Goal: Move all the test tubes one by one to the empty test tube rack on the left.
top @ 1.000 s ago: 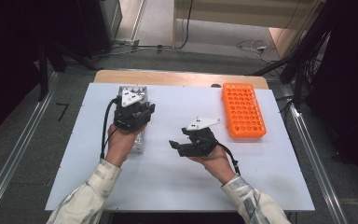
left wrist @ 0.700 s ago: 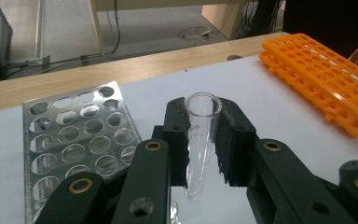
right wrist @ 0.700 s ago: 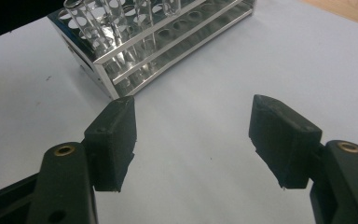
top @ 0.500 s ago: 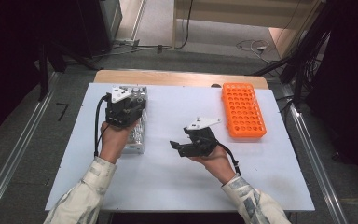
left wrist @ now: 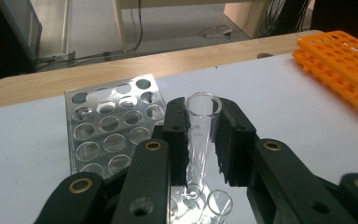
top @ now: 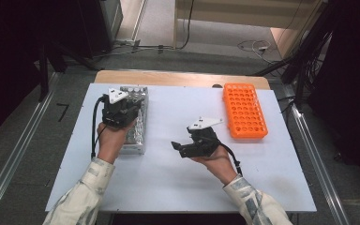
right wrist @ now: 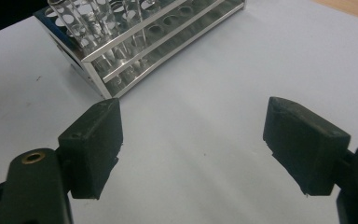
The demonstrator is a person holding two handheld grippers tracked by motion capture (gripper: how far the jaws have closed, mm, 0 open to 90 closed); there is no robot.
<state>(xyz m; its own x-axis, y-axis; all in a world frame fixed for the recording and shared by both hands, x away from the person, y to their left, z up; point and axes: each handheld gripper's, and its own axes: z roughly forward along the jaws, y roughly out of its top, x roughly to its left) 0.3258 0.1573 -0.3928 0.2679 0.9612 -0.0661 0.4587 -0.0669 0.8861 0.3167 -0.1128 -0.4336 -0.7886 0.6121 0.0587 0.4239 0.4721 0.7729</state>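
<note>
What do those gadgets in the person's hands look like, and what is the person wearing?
Each hand holds a black gripper: left gripper, right gripper. Both carry a pale grey three-cornered plate on top and trail a black cable. The jaws are chunky black blocks on black arms with brass-coloured pivot rivets. The sleeves are light, with a faint greyish pattern.

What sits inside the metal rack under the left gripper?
The metal rack holds clear test tubes; the left gripper clamps one test tube. The jaws cover its lower end.
</note>
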